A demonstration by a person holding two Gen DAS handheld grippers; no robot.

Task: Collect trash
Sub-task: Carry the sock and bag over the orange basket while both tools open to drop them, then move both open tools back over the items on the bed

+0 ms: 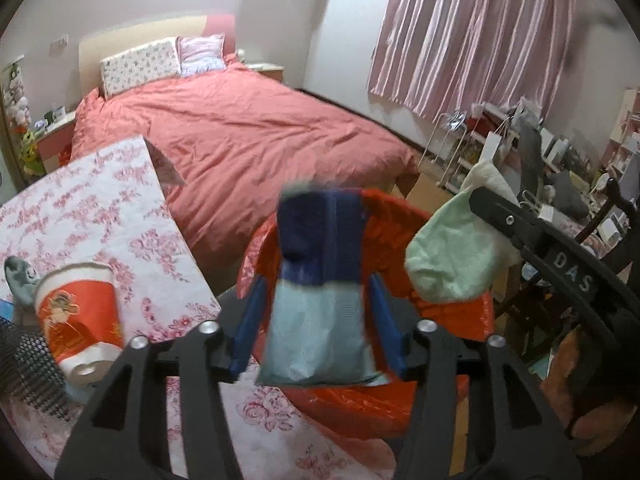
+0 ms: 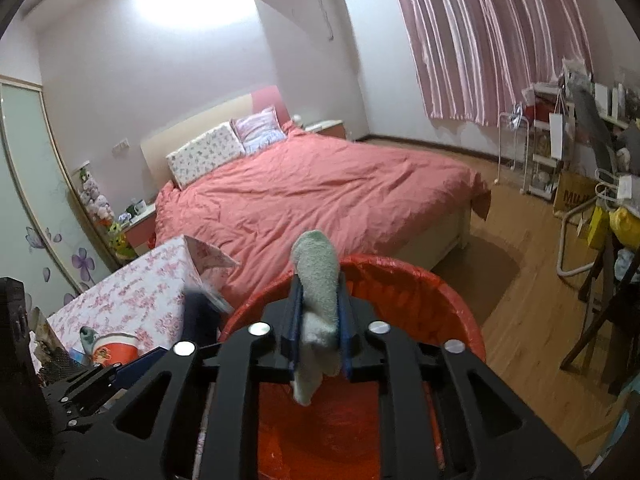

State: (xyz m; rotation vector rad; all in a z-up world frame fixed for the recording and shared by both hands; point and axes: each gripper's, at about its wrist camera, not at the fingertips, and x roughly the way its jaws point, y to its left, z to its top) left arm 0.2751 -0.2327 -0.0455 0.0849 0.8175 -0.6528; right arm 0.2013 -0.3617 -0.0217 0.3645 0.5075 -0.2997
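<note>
Two pieces of trash are up over the bin at once, so I judge the step in hand to be the drop. My left hand-held gripper point(image 1: 320, 312) has its blue fingers point(image 1: 250, 332) spread wider than the blue and pale packet point(image 1: 320, 292) between them; the packet is motion-blurred and I see gaps on both sides, so it looks released or very nearly so, though I cannot tell whether some edge is caught lower down. It hangs above the near rim of the red-lined bin point(image 1: 400, 216).

My right hand-held gripper point(image 2: 319, 320) is pinching a pale green cloth wad point(image 2: 316, 280) tight between its fingers, the wad sticking up past the tips and drooping below them, directly over the bin's open mouth point(image 2: 420, 292). From the left wrist view the same wad point(image 1: 448, 256) sits just beside the packet, over the far right of the rim.

On the floral desk point(image 1: 100, 220) to the left, a red paper cup point(image 1: 80, 316) lies tipped on its side, not yet collected, with a grey item point(image 1: 18, 280) near it.

Next move, as I read it: part the right fingers so the wad falls inside the liner, confirm the packet clears the rim and doesn't slide onto the desk, then swing left for the cup.
</note>
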